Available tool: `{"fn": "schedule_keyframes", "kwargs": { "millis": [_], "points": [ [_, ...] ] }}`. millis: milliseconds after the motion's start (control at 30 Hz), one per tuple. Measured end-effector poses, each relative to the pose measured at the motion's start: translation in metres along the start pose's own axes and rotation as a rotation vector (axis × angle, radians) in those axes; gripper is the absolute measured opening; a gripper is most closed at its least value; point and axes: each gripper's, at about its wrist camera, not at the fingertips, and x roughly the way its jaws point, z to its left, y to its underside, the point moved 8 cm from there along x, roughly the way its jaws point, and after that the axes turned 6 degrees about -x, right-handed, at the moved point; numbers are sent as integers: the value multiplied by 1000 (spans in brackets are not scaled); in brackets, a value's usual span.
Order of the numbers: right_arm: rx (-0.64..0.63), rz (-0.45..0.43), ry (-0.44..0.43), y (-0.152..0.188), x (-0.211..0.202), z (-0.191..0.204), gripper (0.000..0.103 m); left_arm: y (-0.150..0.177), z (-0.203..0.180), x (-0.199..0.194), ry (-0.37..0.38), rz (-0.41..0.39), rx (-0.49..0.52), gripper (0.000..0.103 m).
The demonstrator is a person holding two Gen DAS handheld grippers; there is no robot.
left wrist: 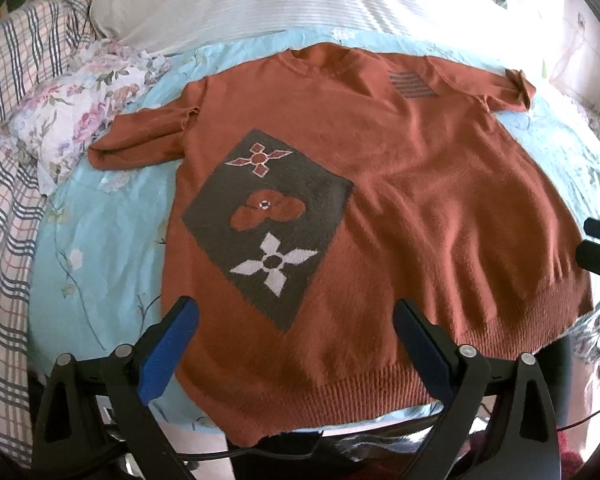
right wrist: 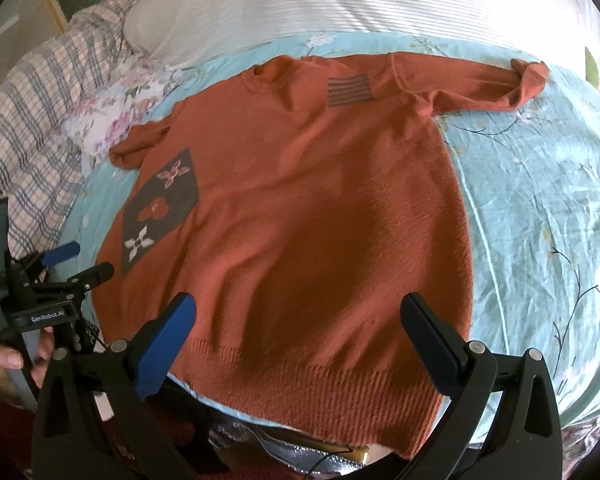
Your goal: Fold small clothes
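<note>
sweater point(left wrist: 380, 184) flat on bed point(left wrist: 112, 240), face up, sleeves spread, hem near. left gripper point(left wrist: 296, 320) jaws apart above left hem; right gripper point(right wrist: 300, 316) jaws apart above right hem. floral cloth point(left wrist: 80, 120) bunched far left.

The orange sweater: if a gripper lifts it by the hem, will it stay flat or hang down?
The orange sweater would probably droop: it looks like soft, fuzzy knit, wrinkled on the blue floral sheet. The ribbed hem likely offers good grip. The spread sleeve would probably trail.
</note>
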Motion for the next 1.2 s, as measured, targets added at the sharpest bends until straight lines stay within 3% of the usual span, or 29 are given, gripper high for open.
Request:
{"fn": "schedule_keyframes", "kwargs": {
  "millis": [133, 200, 300, 400, 533, 733, 867, 933, 1200],
  "points": [
    [66, -45, -13, -17, -1, -27, 102, -13, 6, 1, -19, -77, -43, 96],
    [89, -64, 10, -28, -2, -45, 102, -17, 3, 6, -24, -63, -9, 96],
    [135, -103, 40, -54, -3, -81, 102, -20, 8, 15, -111, -57, 40, 96],
    [178, -150, 92, -84, -5, -125, 101, -23, 6, 22, -93, -34, 40, 96],
    [245, -191, 173, -123, -2, -190, 82, -24, 5, 31, -101, -18, 58, 96],
    [373, -237, 261, -181, 9, -294, 61, -36, -2, 46, -49, 2, 33, 96],
    [444, -264, 288, -222, 22, -357, 57, -49, -12, 59, -13, 8, 23, 96],
    [481, -253, 310, -235, 35, -382, 50, -56, -18, 64, -5, 4, 29, 96],
    [565, -218, 352, -261, 68, -449, 47, -77, -42, 87, 16, 10, 67, 96]
  ]
}}
